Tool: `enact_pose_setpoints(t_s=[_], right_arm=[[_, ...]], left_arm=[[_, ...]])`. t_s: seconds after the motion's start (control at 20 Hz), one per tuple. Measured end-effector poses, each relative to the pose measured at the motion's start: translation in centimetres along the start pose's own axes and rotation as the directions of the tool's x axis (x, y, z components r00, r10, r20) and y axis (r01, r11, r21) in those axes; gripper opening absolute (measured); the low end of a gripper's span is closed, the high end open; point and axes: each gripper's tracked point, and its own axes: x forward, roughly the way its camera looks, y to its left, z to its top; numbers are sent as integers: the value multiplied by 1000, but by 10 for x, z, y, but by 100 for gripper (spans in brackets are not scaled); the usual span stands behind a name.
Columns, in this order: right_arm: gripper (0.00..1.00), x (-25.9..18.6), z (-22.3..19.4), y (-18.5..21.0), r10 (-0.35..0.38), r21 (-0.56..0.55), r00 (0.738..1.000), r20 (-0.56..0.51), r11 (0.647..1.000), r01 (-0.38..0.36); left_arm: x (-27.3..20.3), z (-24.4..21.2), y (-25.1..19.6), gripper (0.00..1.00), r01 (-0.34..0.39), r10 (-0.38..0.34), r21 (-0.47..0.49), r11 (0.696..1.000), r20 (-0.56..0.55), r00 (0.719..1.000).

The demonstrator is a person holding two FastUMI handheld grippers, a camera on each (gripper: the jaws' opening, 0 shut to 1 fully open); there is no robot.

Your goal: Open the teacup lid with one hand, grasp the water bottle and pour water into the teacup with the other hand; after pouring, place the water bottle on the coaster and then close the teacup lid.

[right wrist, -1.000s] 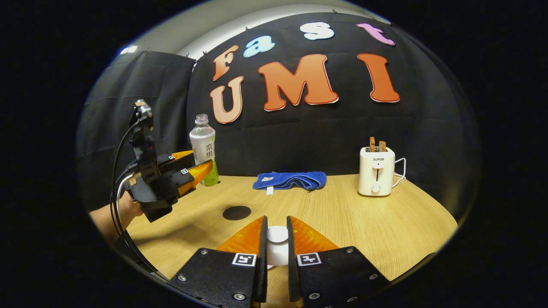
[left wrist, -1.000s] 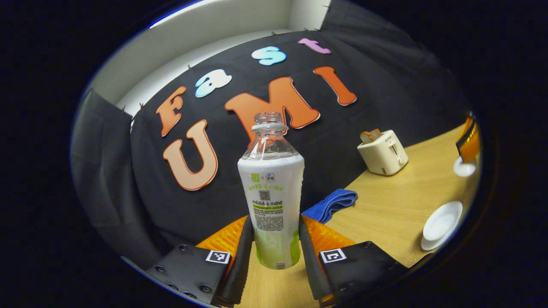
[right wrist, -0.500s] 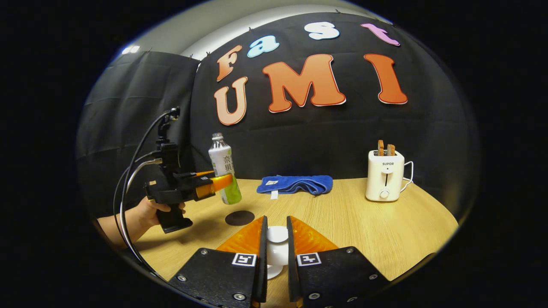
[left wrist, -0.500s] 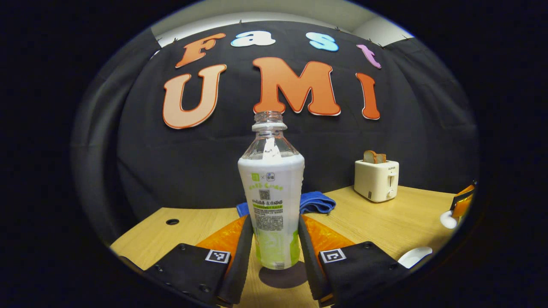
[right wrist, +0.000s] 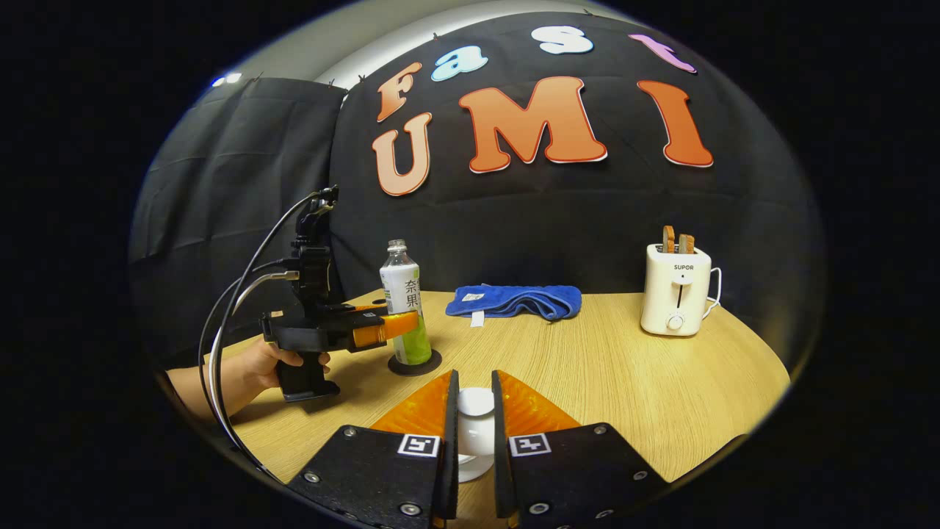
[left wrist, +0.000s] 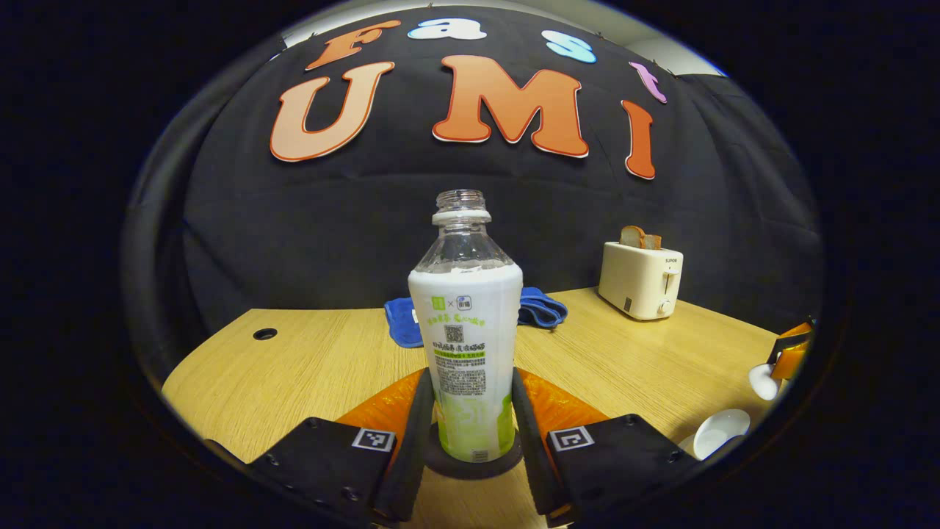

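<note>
On the wooden table (right wrist: 624, 382), left jaws grip the water bottle (left wrist: 467, 345), right jaws the teacup lid (right wrist: 476, 422).

A light wood-grain tabletop (right wrist: 624, 382) stands against a wall of draped black cloth (right wrist: 514, 220). On it, near the cloth, lie a folded blue towel (right wrist: 514, 301) and a cream two-slot toaster (right wrist: 677, 290) holding bread slices. A strip of pale wall (right wrist: 382, 51) shows above the cloth.

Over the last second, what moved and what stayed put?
The left claw carried the bottle from tilted in the air down onto the coaster, upright and still clamped. The right claw kept gripping the lid. Towel and toaster unchanged.
</note>
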Motion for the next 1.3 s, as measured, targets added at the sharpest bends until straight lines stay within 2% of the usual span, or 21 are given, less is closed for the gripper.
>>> enact_pose_setpoints(t_s=[0.2, 0.3, 0.35, 0.55, 0.65, 0.95, 1.05, 1.25, 1.3], right_arm=[[20, 4, -10, 5, -1, -6, 1000, -22, 1000, 0], [20, 7, -12, 9, 6, -9, 1000, -30, 1000, -6], [20, 7, -14, 11, 7, -14, 999, -31, 1000, -8], [20, 13, -25, 19, 15, -28, 999, -50, 999, -16], [20, 15, -31, 23, 17, -40, 998, -56, 999, -20], [20, 23, -41, 30, 20, -44, 999, -44, 999, -22], [20, 24, -41, 27, -4, -44, 999, -34, 999, 2], [28, 15, -36, 33, -8, -59, 1000, -14, 998, 7], [32, 11, -29, 34, -8, -60, 1000, 9, 998, 8]], left_arm=[[-5, -2, -1, 69, 0, 0, -27, 1000, 2, 1000], [-8, -6, 1, 69, -4, 4, -33, 999, -13, 1000], [-10, -10, 1, 80, -5, 5, -30, 1000, -18, 1000], [-27, -12, 0, 99, -11, 11, 11, 1000, -10, 1000], [-38, -10, -2, 96, -10, 10, 10, 1000, 6, 1000], [-59, 3, -7, 99, -8, 9, -29, 1000, 51, 999], [-70, 11, -10, 98, -9, 11, -32, 999, 77, 997], [-89, 25, -14, 98, -25, 29, -31, 999, 126, 992], [-99, 32, -16, 98, -31, 35, -32, 999, 141, 989]])
